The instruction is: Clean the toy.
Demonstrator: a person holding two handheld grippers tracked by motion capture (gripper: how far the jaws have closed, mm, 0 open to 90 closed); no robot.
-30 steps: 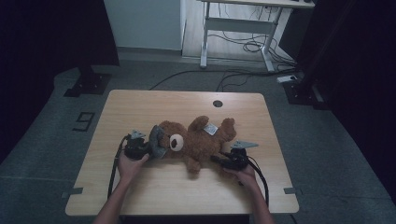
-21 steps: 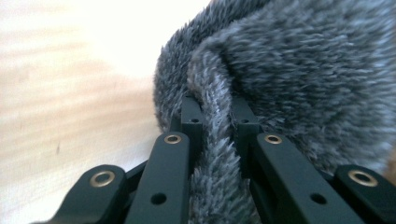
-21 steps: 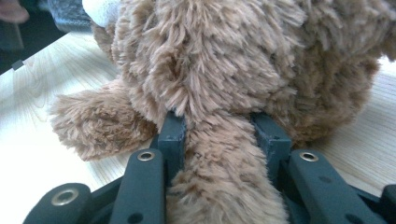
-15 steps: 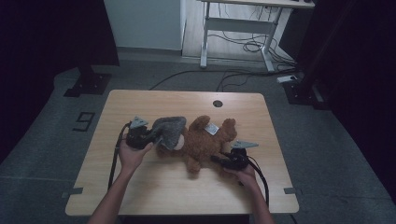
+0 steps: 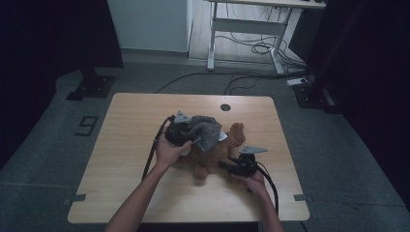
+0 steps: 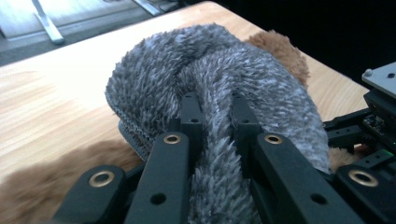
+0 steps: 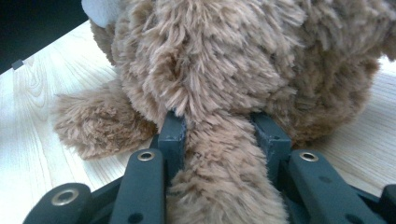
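Observation:
A brown teddy bear [image 5: 220, 153] lies on the wooden table [image 5: 130, 145]. Over its upper body hangs a grey fluffy cloth [image 5: 207, 130]. My left gripper [image 5: 193, 139] is shut on a fold of that cloth, whose pile bulges between the pads [image 6: 191, 109] in the left gripper view. The cloth [image 6: 210, 79] hides most of the bear [image 6: 280, 46] there. My right gripper [image 5: 226, 166] sits at the bear's near right side, shut on one brown limb [image 7: 224, 144], and the bear's body [image 7: 233, 56] rises just beyond the right gripper [image 7: 219, 123].
A round cable hole [image 5: 225, 107] sits near the table's far edge. Beyond the table stands a white desk frame [image 5: 241, 24] with loose cables [image 5: 251, 48] on the floor. Black stand bases [image 5: 92, 87] flank the table. Bare wood lies left and in front.
My left hand has lifted and carried the grey cloth to the right, from the bear's left end to over its body. The right hand has not moved.

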